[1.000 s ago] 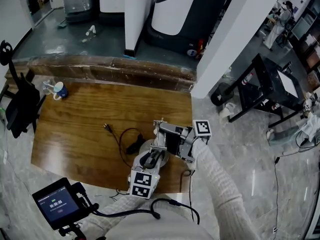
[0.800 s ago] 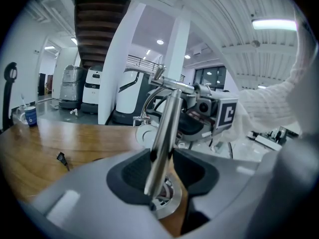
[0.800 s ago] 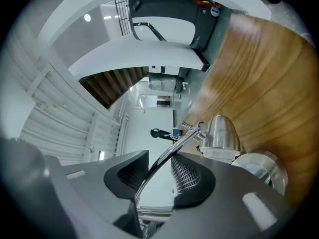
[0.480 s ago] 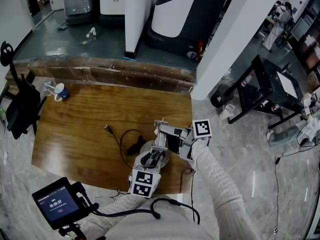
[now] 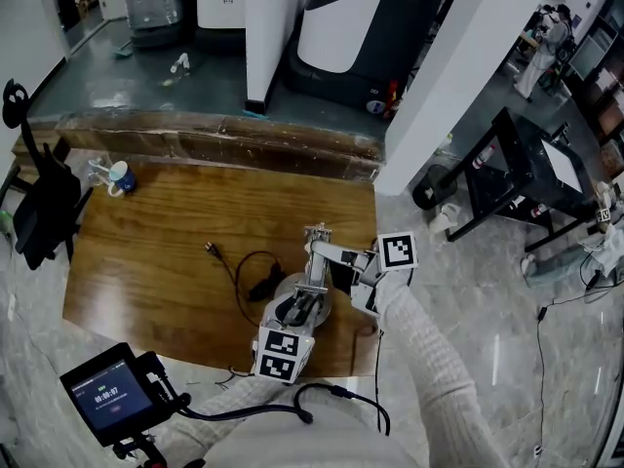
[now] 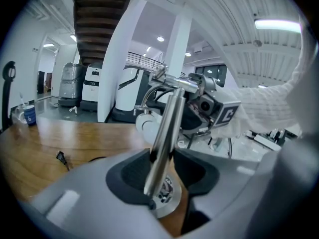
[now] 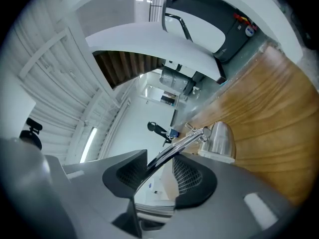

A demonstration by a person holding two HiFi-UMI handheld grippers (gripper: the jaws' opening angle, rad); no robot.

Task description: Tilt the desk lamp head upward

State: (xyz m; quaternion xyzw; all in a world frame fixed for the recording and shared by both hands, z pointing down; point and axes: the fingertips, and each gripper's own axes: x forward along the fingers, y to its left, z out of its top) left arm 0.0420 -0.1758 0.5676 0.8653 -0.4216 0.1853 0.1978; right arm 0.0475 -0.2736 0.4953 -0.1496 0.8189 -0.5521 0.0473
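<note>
A chrome desk lamp stands on the wooden desk [image 5: 146, 261] near its front right. Its round base [image 5: 314, 310] sits just beyond my left gripper [image 5: 302, 307]. That gripper [image 6: 162, 158] is shut on the upright pole [image 6: 167, 118] just above the base [image 6: 169, 200]. My right gripper [image 5: 338, 266] reaches in from the right at the lamp's top. Its jaws [image 7: 159, 171] are opening, and the thin upper arm [image 7: 179, 146] passes between them, lying against the left pad with a gap to the other. The silver lamp head [image 7: 219, 138] hangs beyond it and shows its white face [image 6: 144, 126].
The lamp's black cable [image 5: 239, 271] loops left of the base and ends in a plug [image 5: 208, 250]. A mug [image 5: 117, 175] stands at the far left corner. A black chair [image 5: 39, 208] is off the desk's left side. A small screen device [image 5: 105, 395] sits at my lower left.
The right gripper has turned and drawn slightly right, so less of its body covers the lamp top. The lamp's top joint sits a little farther away. The left gripper stays on the pole.
</note>
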